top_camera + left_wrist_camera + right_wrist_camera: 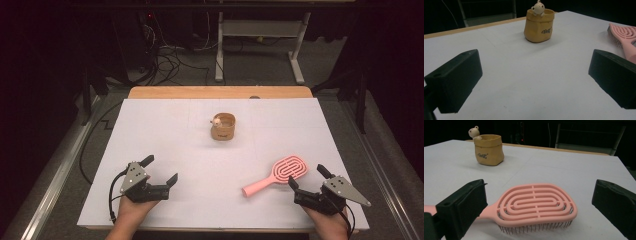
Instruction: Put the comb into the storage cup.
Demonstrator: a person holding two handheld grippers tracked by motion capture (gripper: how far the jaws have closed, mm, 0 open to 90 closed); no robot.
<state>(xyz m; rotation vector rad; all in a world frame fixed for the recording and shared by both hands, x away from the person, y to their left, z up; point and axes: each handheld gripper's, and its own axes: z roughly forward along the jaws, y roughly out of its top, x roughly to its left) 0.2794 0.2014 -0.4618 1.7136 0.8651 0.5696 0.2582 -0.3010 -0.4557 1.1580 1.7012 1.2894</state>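
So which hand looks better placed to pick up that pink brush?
The right gripper, probably. Its jaws stand open right beside the brush, whose head lies between them in the right gripper view. The left gripper, also open, sits across the table from it.

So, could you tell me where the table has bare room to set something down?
The wide stretch between the tan pot and the left gripper is bare, as is the far left. It is crowded near the right gripper, where the pink brush lies.
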